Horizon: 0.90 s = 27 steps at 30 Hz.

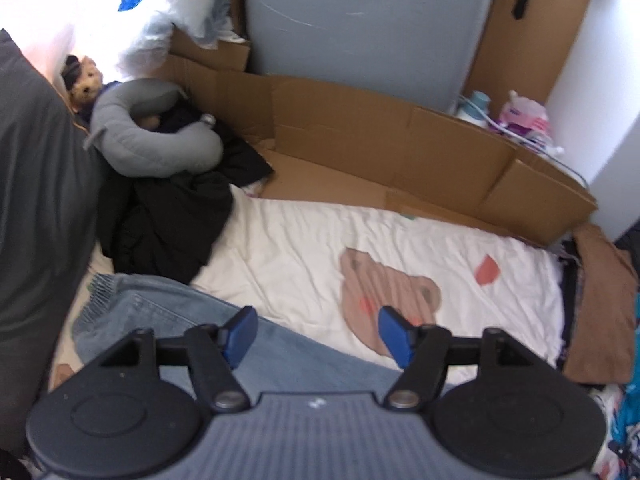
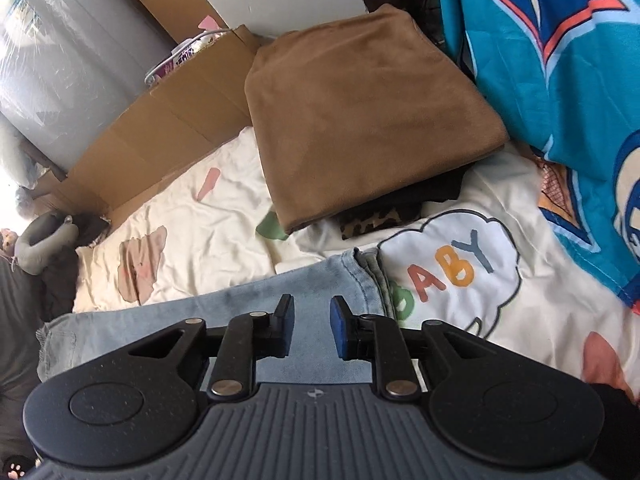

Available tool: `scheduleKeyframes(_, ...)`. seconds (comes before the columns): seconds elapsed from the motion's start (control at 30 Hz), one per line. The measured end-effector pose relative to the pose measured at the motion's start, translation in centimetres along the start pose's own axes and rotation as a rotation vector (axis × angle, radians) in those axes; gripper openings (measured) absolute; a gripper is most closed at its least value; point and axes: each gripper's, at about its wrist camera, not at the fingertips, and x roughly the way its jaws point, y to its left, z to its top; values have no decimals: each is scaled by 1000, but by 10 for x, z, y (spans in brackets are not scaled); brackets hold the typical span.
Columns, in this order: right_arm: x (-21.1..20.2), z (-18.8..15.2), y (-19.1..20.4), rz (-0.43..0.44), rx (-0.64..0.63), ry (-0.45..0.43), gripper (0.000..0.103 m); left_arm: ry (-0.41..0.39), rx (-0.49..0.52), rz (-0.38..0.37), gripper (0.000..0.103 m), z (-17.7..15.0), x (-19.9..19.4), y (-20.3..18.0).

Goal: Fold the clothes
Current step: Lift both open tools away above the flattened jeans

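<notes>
Jeans: light blue denim, spread flat across near edge of bed, under both tongs; frayed hem toward left end in left wrist view.
Jeans in right wrist view: stretched left to right, one end lying beside "BABY" cloud print.
Left tongs: spread wide, blue pads well apart, nothing between them; hovering above jeans and sheet.
Right tongs: parted with a narrower gap, nothing pinched; poised over denim.
Bed sheet: cream, wrinkled, printed with a brown bear face and small coloured shapes.
Brown folded garment: neat rectangle at far end of bed, resting on top of a black garment and a leopard-print piece.
Black clothes pile: crumpled, at far left of bed, just beyond jeans.
Grey neck pillow: curled, touching top of black pile.
Plush toy: behind neck pillow, partly hidden.
Cardboard: flattened box lining far side of bed, standing against grey panel.
Turquoise blanket: cartoon print, draped along right side of bed, overlapping sheet.
Dark grey fabric: large mass at left edge; cannot tell what it is.
</notes>
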Motion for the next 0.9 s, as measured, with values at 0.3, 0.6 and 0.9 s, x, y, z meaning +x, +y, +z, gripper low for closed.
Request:
scheduleKeyframes(0.3, -29, -6, 2, -36, 26, 9, 43, 12, 41, -69, 69, -44, -2, 0)
scheduleKeyframes(0.6, -30, -28, -19, 0, 93, 44, 46, 56, 24, -28, 69, -96, -1, 23)
scheduleKeyframes(0.9, -12, -71, -54, 13, 187, 92, 46, 159, -27, 62, 59, -167, 20, 42)
